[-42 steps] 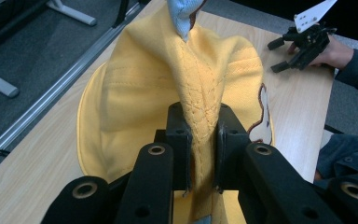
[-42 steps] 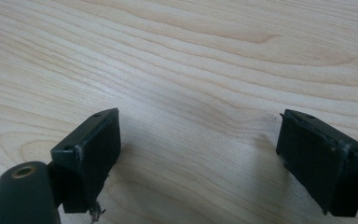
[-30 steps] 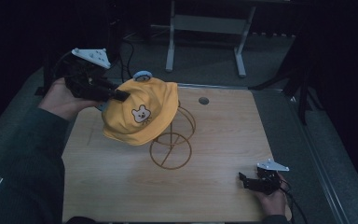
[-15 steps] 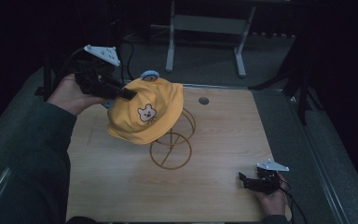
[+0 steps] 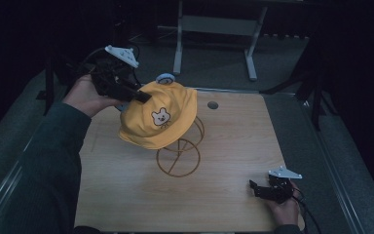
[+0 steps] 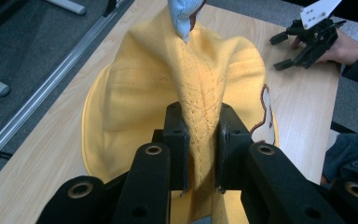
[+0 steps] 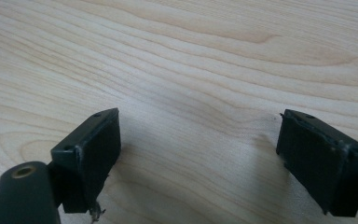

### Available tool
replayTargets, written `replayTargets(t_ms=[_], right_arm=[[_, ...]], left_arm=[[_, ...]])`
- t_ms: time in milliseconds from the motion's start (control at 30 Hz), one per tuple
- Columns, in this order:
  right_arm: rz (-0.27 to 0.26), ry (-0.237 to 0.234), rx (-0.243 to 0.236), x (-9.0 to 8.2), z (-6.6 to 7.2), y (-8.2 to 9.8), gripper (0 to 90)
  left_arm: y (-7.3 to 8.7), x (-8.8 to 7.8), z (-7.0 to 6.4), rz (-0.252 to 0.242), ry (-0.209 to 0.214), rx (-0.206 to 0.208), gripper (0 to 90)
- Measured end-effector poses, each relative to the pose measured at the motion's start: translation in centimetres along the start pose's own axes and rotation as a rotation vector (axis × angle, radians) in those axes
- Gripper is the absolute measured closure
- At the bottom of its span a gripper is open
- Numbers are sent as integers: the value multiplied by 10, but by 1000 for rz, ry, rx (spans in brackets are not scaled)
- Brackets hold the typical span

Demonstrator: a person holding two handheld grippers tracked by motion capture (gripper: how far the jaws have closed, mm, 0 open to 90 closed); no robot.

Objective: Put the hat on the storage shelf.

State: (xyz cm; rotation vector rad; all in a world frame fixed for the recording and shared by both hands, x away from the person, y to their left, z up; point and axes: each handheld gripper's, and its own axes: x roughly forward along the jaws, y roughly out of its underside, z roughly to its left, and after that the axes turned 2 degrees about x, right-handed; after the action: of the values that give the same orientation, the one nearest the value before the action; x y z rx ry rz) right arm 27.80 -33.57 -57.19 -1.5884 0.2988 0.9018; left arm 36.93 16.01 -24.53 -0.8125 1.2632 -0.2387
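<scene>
A yellow cap [image 5: 160, 117] with a small bear face hangs over the top of a gold wire stand [image 5: 177, 161] on the wooden table [image 5: 233, 146]. My left gripper [image 5: 143, 97] is at the cap's left side, shut on a raised fold of its yellow cloth [image 6: 191, 84]. The pads [image 6: 179, 135] pinch the fold; the jaws have just eased slightly wider, cloth still between them. A pale blue piece [image 6: 184, 16] sticks up at the cap's far side. Low at the table's front right, my right gripper [image 5: 255, 187] stands open, with bare wood between its fingers [image 7: 198, 144].
A round hole [image 5: 213, 105] sits in the table behind the stand. A grey metal frame [image 5: 214, 24] stands on the dark floor beyond the table. The person's right hand and gripper [image 6: 303, 44] are seen far off in the left gripper view.
My left hand has carried the cap to the right, so it now sits further over the wire stand. The right gripper has stayed where it was.
</scene>
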Motion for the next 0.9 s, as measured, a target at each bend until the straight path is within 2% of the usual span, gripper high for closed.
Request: replayTargets(t_ms=[233, 533, 700, 900], right_arm=[[0, 0, 1, 0, 0, 0, 137], [2, 1, 0, 0, 0, 0, 137], [2, 0, 0, 0, 0, 0, 137], [3, 0, 0, 0, 0, 0, 137]], left_arm=[[-9, 11, 1, 17, 4, -5, 762], [-23, 28, -3, 45, 4, 22, 761], [-32, 42, -4, 73, 12, 27, 754], [-47, 65, -11, 118, 27, 58, 730]])
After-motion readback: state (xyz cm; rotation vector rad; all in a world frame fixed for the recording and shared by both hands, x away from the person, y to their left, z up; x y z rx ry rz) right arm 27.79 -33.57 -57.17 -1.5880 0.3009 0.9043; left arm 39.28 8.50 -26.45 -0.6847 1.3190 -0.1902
